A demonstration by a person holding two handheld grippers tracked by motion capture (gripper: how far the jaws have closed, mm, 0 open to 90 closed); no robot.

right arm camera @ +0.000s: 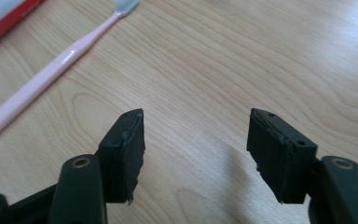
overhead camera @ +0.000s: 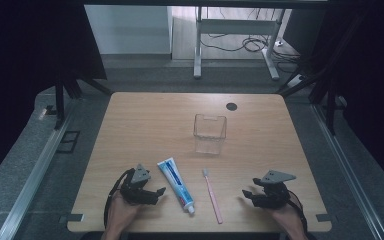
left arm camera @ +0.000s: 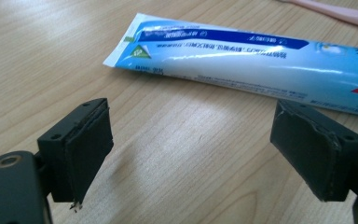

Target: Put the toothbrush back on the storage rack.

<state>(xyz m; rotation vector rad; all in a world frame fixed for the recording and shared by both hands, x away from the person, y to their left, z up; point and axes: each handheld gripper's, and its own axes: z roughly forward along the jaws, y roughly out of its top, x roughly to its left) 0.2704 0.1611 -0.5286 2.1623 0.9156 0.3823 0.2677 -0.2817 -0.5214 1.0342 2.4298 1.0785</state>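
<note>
A blue and white toothpaste tube (overhead camera: 176, 184) lies flat near the table's front edge, cap toward the person. In the left gripper view the toothpaste tube (left arm camera: 242, 60) stretches across just beyond the jaws. A pink toothbrush (overhead camera: 212, 195) lies to its right, bristles pointing away; the right gripper view catches the toothbrush (right arm camera: 51, 70) at upper left. A clear square cup (overhead camera: 210, 133) stands upright mid-table. My left gripper (overhead camera: 159, 192) rests just left of the tube, open and empty. My right gripper (overhead camera: 246, 195) sits right of the toothbrush, open, with bare wood between its jaws.
The wooden table (overhead camera: 145, 125) has a round cable hole (overhead camera: 231, 106) at its back right. Beyond the far edge stand white desk legs (overhead camera: 197, 45) with cables on the floor. Dark curtains and metal rails flank both sides.
</note>
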